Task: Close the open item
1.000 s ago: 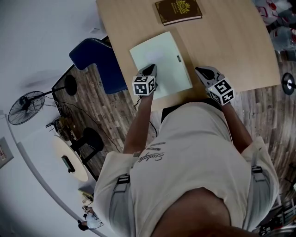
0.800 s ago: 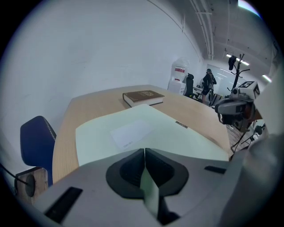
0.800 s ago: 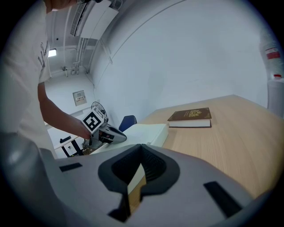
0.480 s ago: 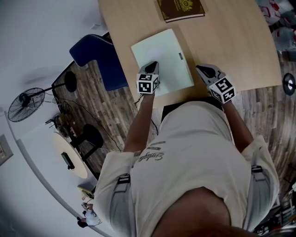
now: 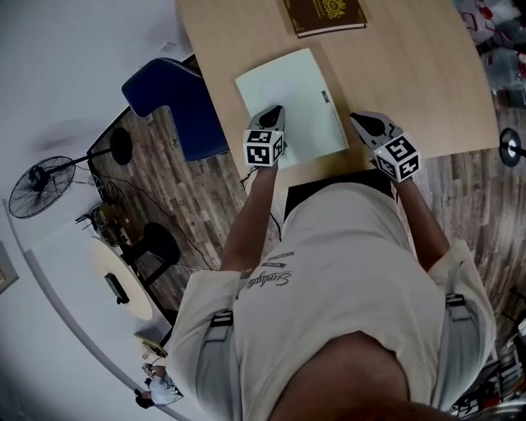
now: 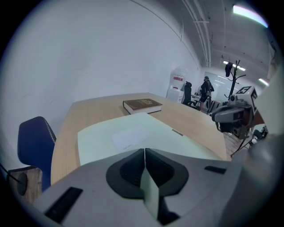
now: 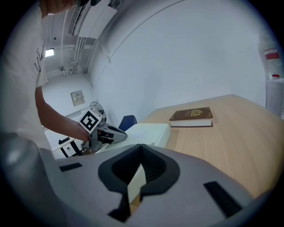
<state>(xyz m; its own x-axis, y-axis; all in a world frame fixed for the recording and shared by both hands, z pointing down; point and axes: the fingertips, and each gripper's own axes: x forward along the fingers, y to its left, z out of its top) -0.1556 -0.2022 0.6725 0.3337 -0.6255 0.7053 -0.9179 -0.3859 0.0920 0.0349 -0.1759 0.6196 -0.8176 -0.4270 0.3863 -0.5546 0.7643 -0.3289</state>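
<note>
The pale wood surface fills the top of the head view, with a blue chair off its left edge. A pale green box lies flat at the surface's near edge, top centre of the frame, and looks shut. A brown book lies beyond it, apart. The left tongs, pressed together and empty, sit over the box's near left corner. The right tongs, also together and empty, are just right of the box.
</note>
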